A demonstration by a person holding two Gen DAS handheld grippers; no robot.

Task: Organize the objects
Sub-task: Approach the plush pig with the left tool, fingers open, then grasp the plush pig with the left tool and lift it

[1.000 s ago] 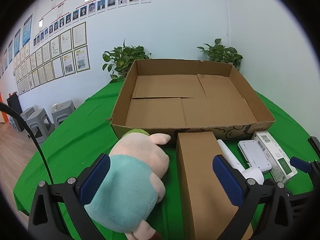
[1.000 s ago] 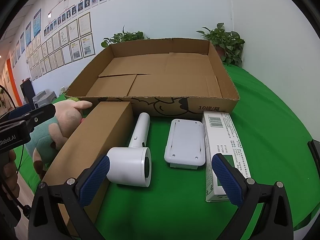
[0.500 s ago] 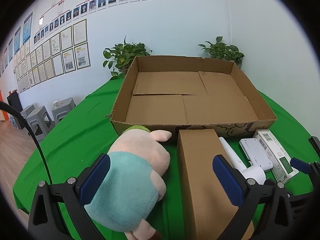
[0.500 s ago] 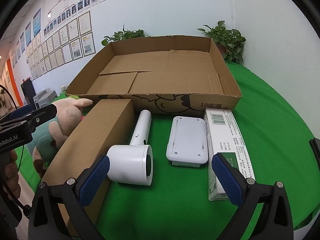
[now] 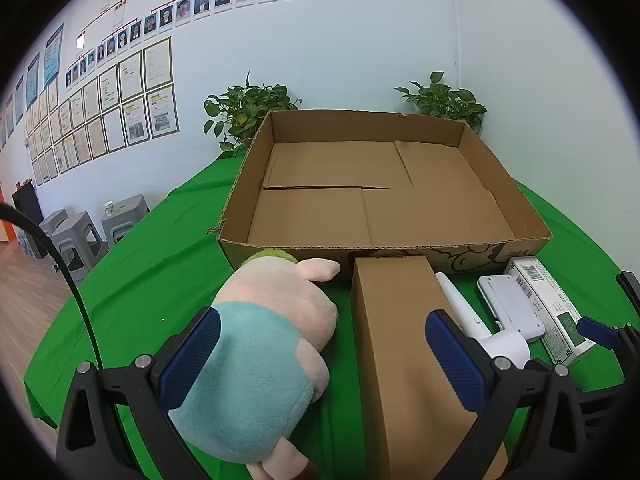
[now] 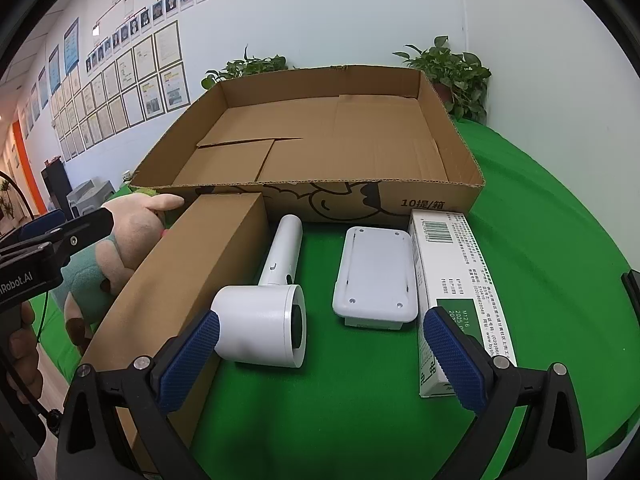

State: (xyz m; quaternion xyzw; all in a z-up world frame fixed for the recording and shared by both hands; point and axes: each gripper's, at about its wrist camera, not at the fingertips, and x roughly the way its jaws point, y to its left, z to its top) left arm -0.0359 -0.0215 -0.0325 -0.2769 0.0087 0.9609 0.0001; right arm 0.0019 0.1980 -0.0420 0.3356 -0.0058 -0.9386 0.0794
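Left claw: released, jaws spread wide, hovering low over the plush pig and the long brown carton.
Right claw: released too, hanging above the white hair dryer and the white flat device.
Row: pig, carton, dryer, device and green-and-white packet lie side by side on the green table, likely so each can be picked singly.
Destination: open cardboard tray, nothing inside, just behind the row.
Progress: by my judgement, no item is stowed yet.
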